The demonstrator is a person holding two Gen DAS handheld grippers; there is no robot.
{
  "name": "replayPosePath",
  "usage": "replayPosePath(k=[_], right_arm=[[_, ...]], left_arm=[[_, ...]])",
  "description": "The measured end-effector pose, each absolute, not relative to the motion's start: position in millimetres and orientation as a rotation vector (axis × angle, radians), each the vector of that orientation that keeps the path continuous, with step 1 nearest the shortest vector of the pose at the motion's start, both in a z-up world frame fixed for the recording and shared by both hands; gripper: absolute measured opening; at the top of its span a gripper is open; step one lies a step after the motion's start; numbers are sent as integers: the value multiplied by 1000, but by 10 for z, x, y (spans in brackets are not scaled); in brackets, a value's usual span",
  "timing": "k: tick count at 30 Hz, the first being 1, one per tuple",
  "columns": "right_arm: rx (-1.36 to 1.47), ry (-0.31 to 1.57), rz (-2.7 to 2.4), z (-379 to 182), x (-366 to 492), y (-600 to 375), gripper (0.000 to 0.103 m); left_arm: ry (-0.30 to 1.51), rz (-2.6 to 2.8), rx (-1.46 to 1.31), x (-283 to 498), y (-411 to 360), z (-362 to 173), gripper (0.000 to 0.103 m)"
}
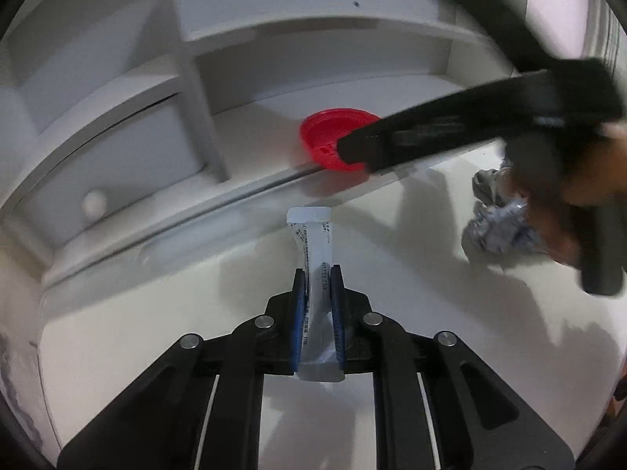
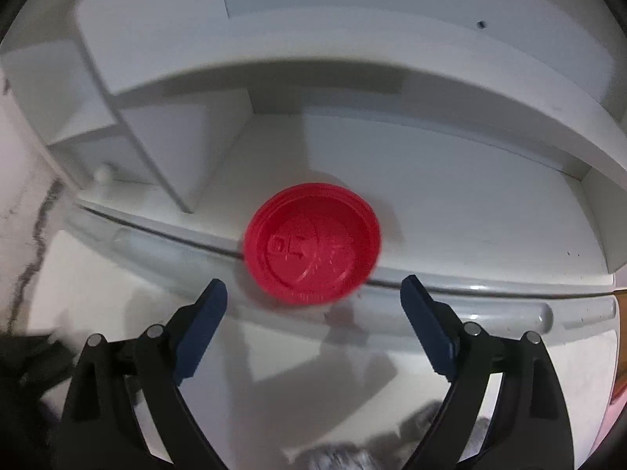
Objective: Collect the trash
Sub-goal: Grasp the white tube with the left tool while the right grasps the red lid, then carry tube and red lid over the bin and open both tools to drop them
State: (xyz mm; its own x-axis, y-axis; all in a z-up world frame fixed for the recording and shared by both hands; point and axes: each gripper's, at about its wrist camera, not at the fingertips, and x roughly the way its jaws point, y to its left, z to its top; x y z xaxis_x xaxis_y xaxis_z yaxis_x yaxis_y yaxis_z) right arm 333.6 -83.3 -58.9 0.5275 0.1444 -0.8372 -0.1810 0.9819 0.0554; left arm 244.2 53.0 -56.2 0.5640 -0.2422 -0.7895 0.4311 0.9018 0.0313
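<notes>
My left gripper is pinching a slim white sachet between its blue pads; the packet sticks out forward over the pale bench. Small dark print runs along its length, including a string of digits near the pads, but I cannot read it for certain.

My right gripper is spread wide, its fingertips either side of a red plastic lid that lies at the front lip of the bottom shelf of a white cubby unit. The lid carries raised moulded marks, a small boxed symbol left of centre; the lettering is too blurred for me to make out.

From the left wrist view, a crumpled grey-white wad lies on the bench to the right, partly hidden behind my right hand. A small drawer with a round knob sits at the unit's lower left.
</notes>
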Motion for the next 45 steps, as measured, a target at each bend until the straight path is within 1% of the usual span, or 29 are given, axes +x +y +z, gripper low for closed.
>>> replayPosePath(k=[4, 9, 10, 11, 13, 17, 23, 29, 33, 39, 41, 45], right_arm=[[-82, 1010, 152, -702, 3461, -732, 87], [-66, 1031, 128, -762, 3541, -695, 87], [-71, 1042, 129, -787, 3550, -684, 85], [-77, 1049, 128, -796, 3561, -688, 78], [-78, 1030, 136, -747, 3529, -688, 77], [-64, 967, 182, -547, 3225, -777, 76], [-35, 845, 206, -137, 2363, -1339, 76], [33, 753, 85, 90, 1273, -2384, 76], [82, 714, -65, 48, 503, -3195, 77], [227, 683, -327, -252, -826, -4468, 77], [276, 682, -422, -408, -1235, -4844, 77], [374, 695, -580, -765, -1955, -5454, 77]], left_arm=[[867, -375, 211, 2286, 555, -492, 11], [870, -355, 178, 2324, 569, -493, 11], [872, -350, 174, 2358, 652, -483, 11], [874, -344, 171, 2319, 701, -448, 11], [874, -341, 162, 2432, 657, -440, 11], [854, -332, 155, 2348, 669, -356, 11], [823, -363, 161, 2238, 341, -138, 11], [767, -492, 198, 1918, -590, 34, 12], [730, -623, 216, 1542, -1379, 114, 12], [704, -876, 253, 830, -2659, 128, 11], [689, -932, 275, 603, -2976, 112, 11], [702, -1088, 319, 95, -3709, -48, 11]])
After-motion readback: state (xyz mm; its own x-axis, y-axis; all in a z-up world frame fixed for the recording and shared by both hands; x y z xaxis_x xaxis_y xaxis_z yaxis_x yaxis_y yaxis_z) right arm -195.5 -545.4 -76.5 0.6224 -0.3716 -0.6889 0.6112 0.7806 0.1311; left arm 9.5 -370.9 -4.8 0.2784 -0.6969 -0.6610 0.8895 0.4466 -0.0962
